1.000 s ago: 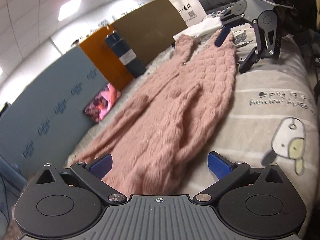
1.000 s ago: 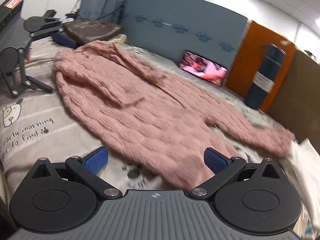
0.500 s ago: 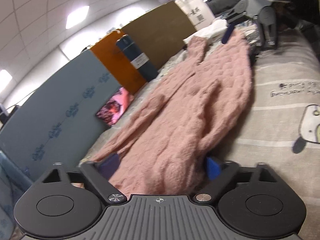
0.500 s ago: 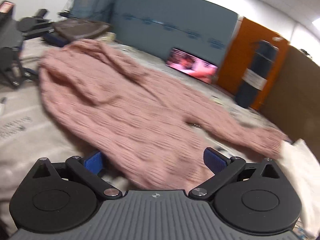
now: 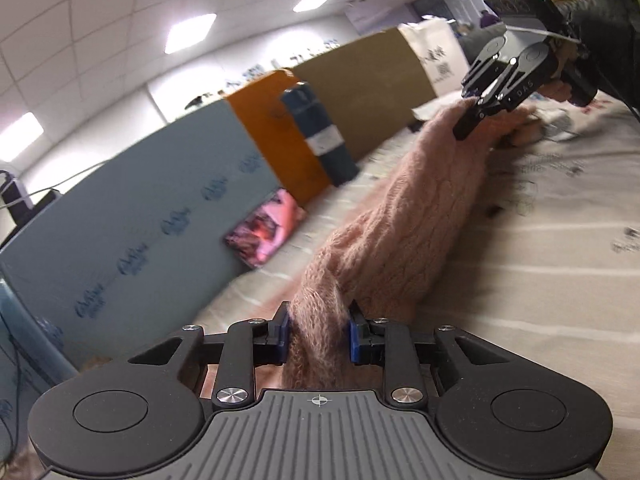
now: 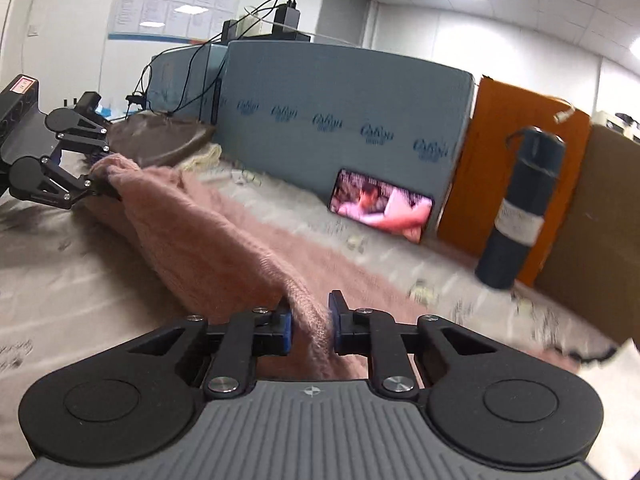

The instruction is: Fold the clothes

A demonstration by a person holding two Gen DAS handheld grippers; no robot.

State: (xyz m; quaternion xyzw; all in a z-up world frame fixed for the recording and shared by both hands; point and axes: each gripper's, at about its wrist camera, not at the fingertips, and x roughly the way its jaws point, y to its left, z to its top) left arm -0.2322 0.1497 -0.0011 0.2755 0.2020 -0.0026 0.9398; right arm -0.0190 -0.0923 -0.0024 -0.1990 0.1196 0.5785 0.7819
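A pink knitted sweater [image 5: 420, 216] lies on a beige printed bedsheet [image 5: 540, 264]. My left gripper [image 5: 318, 330] is shut on one edge of the sweater and lifts it. My right gripper [image 6: 310, 326] is shut on the other end of the sweater [image 6: 208, 236]. The near edge hangs stretched between the two grippers, above the sheet. Each gripper shows in the other's view: the right one [image 5: 476, 114] at the far end, the left one [image 6: 94, 186] at the far left.
A grey-blue partition [image 6: 344, 128], an orange panel [image 6: 516, 168] and a brown board [image 5: 360, 92] line the far side. A lit phone [image 6: 382, 208] and a dark blue flask [image 6: 516, 208] stand against them. A brown cushion [image 6: 160, 140] lies at the far left.
Both grippers went from open above the flat sweater to shut on its near edge. They have lifted that edge off the sheet.
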